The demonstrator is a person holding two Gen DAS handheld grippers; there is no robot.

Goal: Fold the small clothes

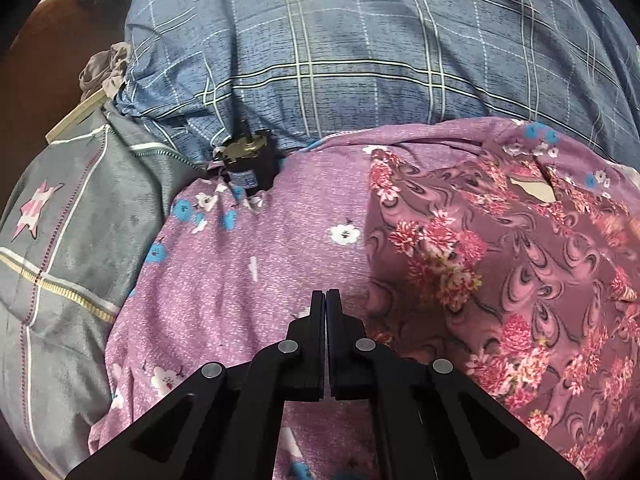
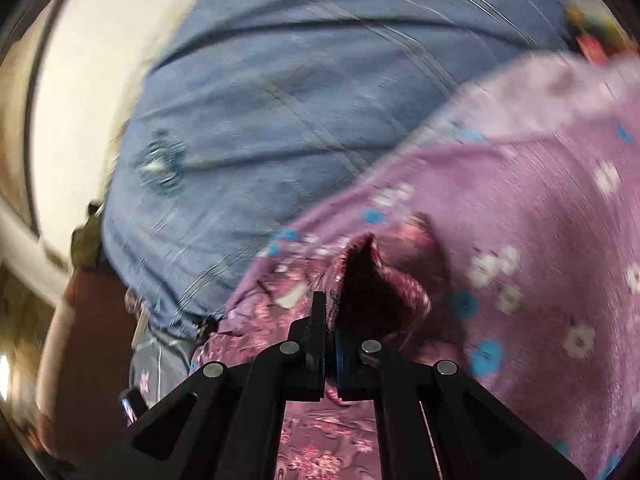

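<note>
A maroon garment with pink flowers point(image 1: 500, 260) lies spread on a purple flowered bedsheet point(image 1: 260, 264), to the right of my left gripper point(image 1: 326, 294). That gripper is shut, hovers over the sheet just left of the garment's edge, and has nothing visible between its fingers. In the blurred right wrist view my right gripper point(image 2: 330, 308) is shut on a bunched fold of the same garment point(image 2: 372, 280), which stands up in a peak above the pads. More of the garment hangs below the jaws.
A blue plaid quilt point(image 1: 360, 40) is piled behind the sheet. A small black device point(image 1: 250, 162) sits at the quilt's edge. A grey pillow with a pink star point(image 1: 68, 232) lies at the left. The purple sheet point(image 2: 540, 220) fills the right.
</note>
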